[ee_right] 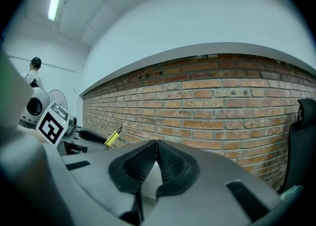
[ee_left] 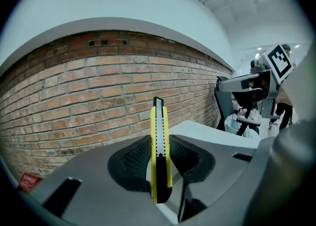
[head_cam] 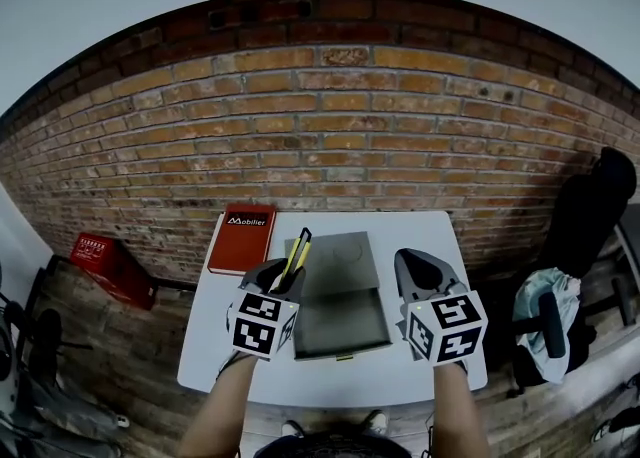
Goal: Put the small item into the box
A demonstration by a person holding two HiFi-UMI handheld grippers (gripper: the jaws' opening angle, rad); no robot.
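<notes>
A yellow and black utility knife (head_cam: 297,254) stands upright between the jaws of my left gripper (head_cam: 283,276), which is shut on it. In the left gripper view the knife (ee_left: 160,146) rises between both black pads (ee_left: 131,163). It hangs over the left edge of a flat grey box (head_cam: 340,291) on the white table (head_cam: 225,366); the box's near part lies open. My right gripper (head_cam: 420,271) hovers just right of the box, its jaws shut (ee_right: 156,163) on nothing. The right gripper view also catches the knife (ee_right: 113,136) at its left.
A red book (head_cam: 242,239) lies at the table's far left corner. Behind the table is a brick wall (head_cam: 340,136). A red crate (head_cam: 110,266) sits on the floor at the left. A black chair (head_cam: 560,321) with a cloth on it stands at the right.
</notes>
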